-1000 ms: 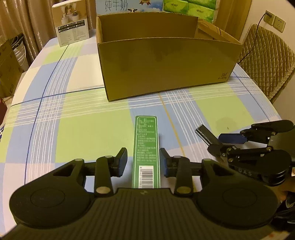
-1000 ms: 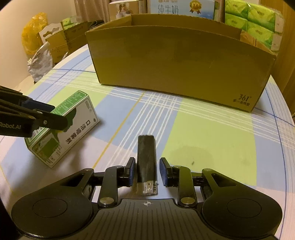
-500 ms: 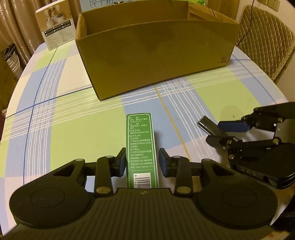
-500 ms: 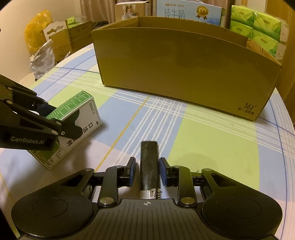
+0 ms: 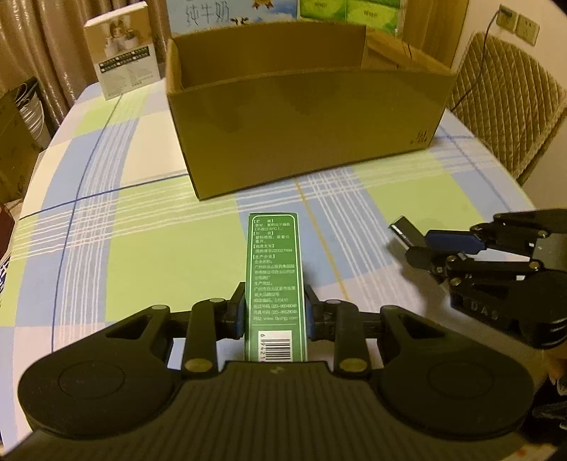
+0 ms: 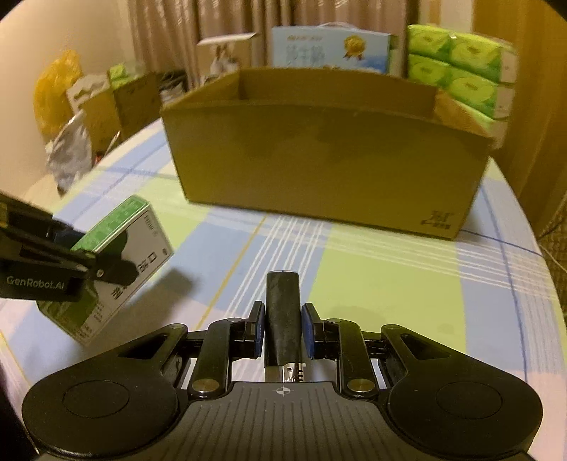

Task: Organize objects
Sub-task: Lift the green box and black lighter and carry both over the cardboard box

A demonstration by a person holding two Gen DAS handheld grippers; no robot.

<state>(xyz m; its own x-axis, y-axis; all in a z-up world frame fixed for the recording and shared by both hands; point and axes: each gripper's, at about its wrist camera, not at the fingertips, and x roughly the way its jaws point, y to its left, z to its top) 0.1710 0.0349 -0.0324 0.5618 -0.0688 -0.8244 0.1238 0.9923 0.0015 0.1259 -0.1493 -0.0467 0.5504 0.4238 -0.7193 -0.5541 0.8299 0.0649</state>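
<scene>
Pictured above a checked tablecloth (image 5: pixel 149 255): left gripper (image 5: pixel 274 312) clenched on a green carton (image 5: pixel 274 273), right gripper (image 6: pixel 282 329) clenched on a dark lighter (image 6: pixel 282 312). Both held clear of the cloth, long axes pointed straight ahead at the open cardboard box (image 5: pixel 304 131). Box dead ahead of each load; neither arm clearly the nearer. Likely next: over the near wall and in.

— What surrounds the round table with the blue, green and white checked cloth (image 5: pixel 149 220)?

— Beige pleated curtains (image 5: pixel 53 46) hang behind it; a quilted tan chair (image 5: pixel 503 106) stands at its right, below a cream wall socket (image 5: pixel 524 26).
</scene>
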